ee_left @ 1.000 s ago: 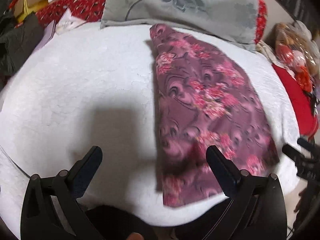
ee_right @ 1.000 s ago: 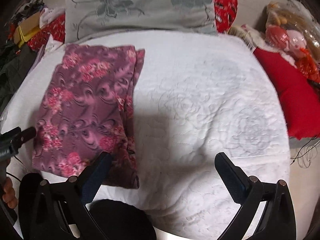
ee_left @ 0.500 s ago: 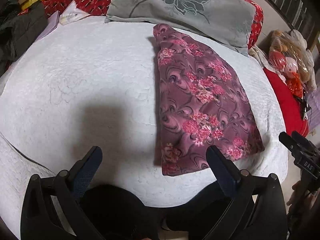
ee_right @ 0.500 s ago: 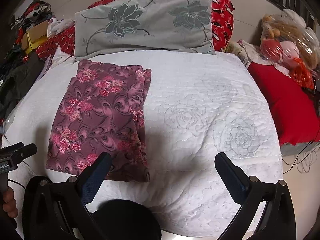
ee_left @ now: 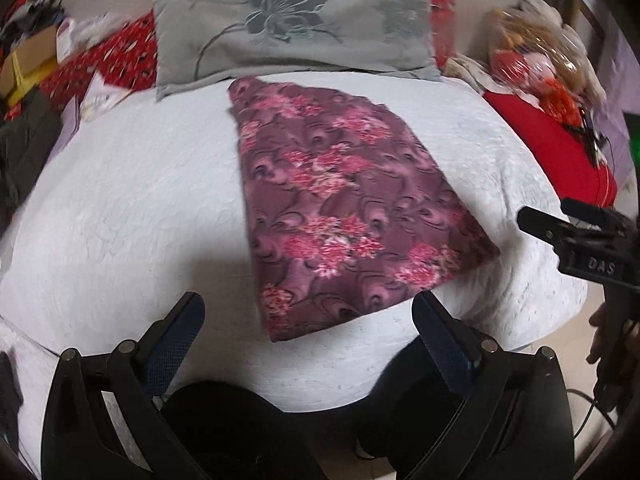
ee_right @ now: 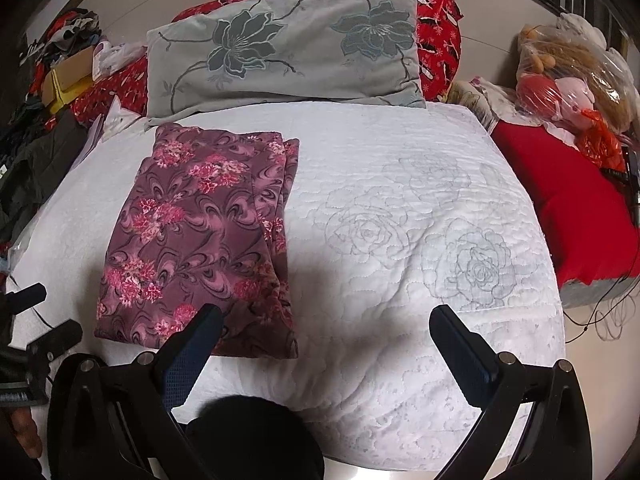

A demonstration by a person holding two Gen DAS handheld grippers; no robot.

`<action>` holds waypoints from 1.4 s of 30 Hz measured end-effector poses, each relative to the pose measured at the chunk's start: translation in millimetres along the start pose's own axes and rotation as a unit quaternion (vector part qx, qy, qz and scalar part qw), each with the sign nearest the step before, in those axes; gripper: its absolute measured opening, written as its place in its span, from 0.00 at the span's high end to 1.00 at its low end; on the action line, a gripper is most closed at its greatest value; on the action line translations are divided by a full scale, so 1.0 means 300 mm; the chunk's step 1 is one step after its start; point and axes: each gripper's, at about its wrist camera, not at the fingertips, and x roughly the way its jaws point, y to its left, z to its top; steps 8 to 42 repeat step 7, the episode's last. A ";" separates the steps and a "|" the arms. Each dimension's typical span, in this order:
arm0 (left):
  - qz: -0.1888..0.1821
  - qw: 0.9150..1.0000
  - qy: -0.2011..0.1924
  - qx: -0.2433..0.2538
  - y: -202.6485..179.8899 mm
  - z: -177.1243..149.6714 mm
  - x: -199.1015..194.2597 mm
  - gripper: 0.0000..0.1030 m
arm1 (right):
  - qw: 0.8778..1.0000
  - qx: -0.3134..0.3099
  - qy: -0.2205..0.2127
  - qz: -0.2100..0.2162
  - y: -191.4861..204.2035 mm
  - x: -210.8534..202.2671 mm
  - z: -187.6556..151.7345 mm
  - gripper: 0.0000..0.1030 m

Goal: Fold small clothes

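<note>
At the far left edge of both views a pile (ee_right: 60,64) of boxes and dark clothes is cut off by the fisheye rim and too jumbled to sort out. The left wrist view is blurred by motion, so the print on the cloth (ee_left: 340,208) reads soft there. Low in each view a dark rounded shape (ee_right: 256,436) sits between the gripper arms; what it is cannot be told.

The left gripper (ee_left: 308,340) is wide open, holding nothing, its 2 fingers hanging above the near edge of the bed (ee_left: 120,220) without touching the cloth. Its right finger (ee_left: 444,344) covers the bed edge just past the cloth's near corner.

The cloth (ee_right: 200,240), purple with pink flowers, lies folded into a long rectangle on the left half of the white quilted bed (ee_right: 400,220), its far end near the grey pillow (ee_right: 280,48). Layered edges show along its right side.

The right gripper (ee_right: 326,340) is also spread wide and empty. Its left finger (ee_right: 192,352) overlaps the cloth's near edge in the picture; whether it touches cannot be told. A red cushion (ee_right: 568,208) and a bagged doll (ee_right: 568,80) lie at the right, partly cut off.
</note>
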 end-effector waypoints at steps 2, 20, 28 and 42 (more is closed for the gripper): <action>0.005 1.000 -0.002 0.010 -0.019 -0.004 -0.006 0.00 | 1.000 -0.002 0.001 0.001 0.000 0.000 -0.002 0.00; 0.015 1.000 0.000 0.024 -0.052 -0.013 -0.009 0.00 | 1.000 -0.006 0.003 0.003 -0.003 0.000 -0.003 0.00; 0.015 1.000 0.000 0.024 -0.052 -0.013 -0.009 0.00 | 1.000 -0.006 0.003 0.003 -0.003 0.000 -0.003 0.00; 0.015 1.000 0.000 0.024 -0.052 -0.013 -0.009 0.00 | 1.000 -0.006 0.003 0.003 -0.003 0.000 -0.003 0.00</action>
